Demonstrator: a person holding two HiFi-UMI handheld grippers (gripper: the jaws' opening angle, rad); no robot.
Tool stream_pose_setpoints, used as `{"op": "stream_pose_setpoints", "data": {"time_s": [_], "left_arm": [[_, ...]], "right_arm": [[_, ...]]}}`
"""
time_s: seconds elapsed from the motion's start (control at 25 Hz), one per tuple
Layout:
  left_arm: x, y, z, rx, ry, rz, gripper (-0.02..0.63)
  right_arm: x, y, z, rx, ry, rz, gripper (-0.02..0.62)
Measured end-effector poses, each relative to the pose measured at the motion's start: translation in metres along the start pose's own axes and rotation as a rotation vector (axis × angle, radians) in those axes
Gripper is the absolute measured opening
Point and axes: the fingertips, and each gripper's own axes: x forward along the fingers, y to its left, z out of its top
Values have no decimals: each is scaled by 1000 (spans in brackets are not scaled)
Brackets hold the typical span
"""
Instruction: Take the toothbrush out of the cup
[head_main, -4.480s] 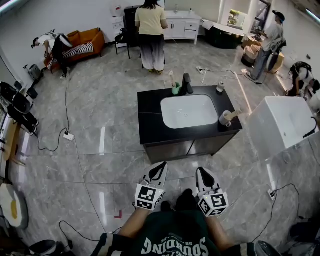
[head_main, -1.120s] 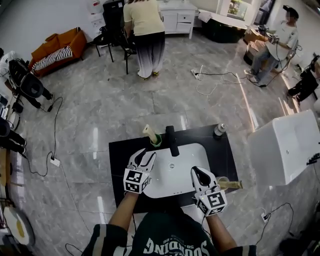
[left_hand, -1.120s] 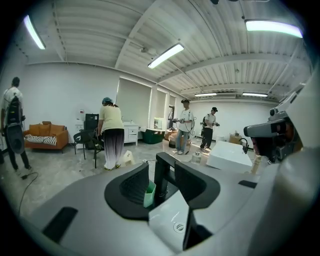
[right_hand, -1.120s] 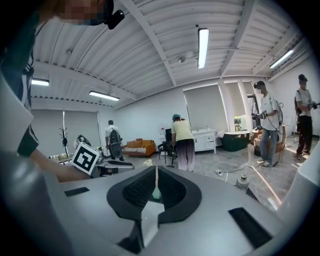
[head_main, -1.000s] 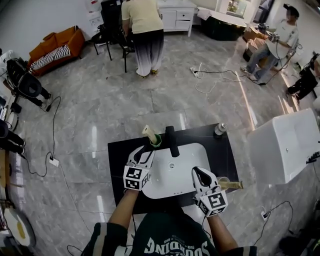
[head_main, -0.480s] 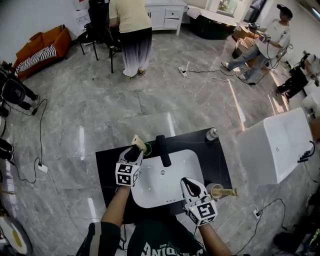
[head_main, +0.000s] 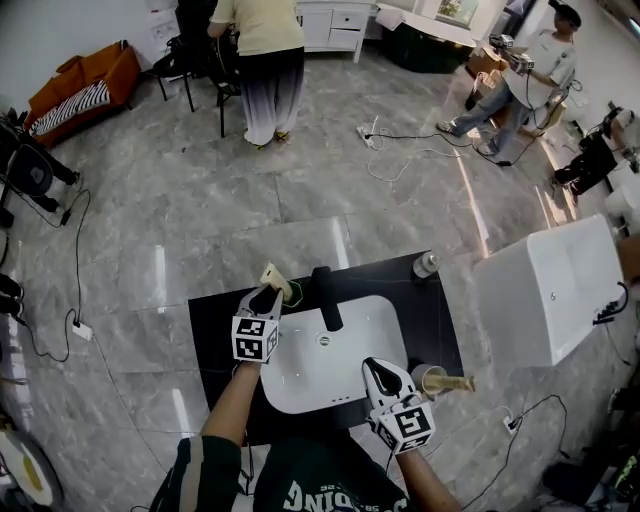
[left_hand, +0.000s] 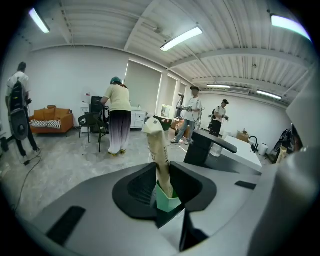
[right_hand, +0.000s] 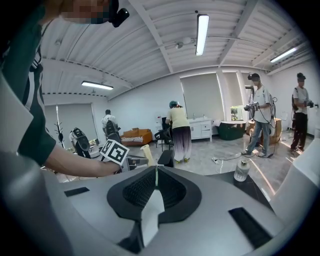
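Head view: left gripper (head_main: 266, 294) just closed on toothbrush (head_main: 273, 281), faucet (head_main: 325, 298) beside.

Left tongs (head_main: 267, 293) outstretched, jaws just closing on the toothbrush (left_hand: 159, 150) — right tongs (head_main: 376, 366) shut.

Bright, even indoor light. Ceiling strip lights (left_hand: 181, 38) overhead; one long tube (right_hand: 202, 27) burns near white in the right gripper view. The polished floor around the black counter (head_main: 205, 350) throws glare: pale streaks (head_main: 161, 280) left of the counter, a longer warm streak (head_main: 470, 190) beyond its far right corner. White basin (head_main: 310, 375) set in the counter is close to blown out. Shadows round the counter are soft and faint. Head view bows hard at its edges. Both gripper views sit in a dark round vignette, ceiling lines curving. Toothbrush (left_hand: 157, 145) above the counter reads sharp; the grey foreground nearest the lens is soft.
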Motion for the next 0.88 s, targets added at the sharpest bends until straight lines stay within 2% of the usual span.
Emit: {"op": "stream_pose_setpoints", "data": {"time_s": [0.4,0.56,0.88], "left_arm": [[-5,-10,17,39,-45,-25,51],[-10,-14,27,53,-64,-34,49],[-30,-23,57,85,-130,-29,48]], "right_arm": [[-5,2,7,4,12,-30,43],[-6,5,3,-10,-20,2,43],[-10,10,5,-28,-31,16,43]]}}
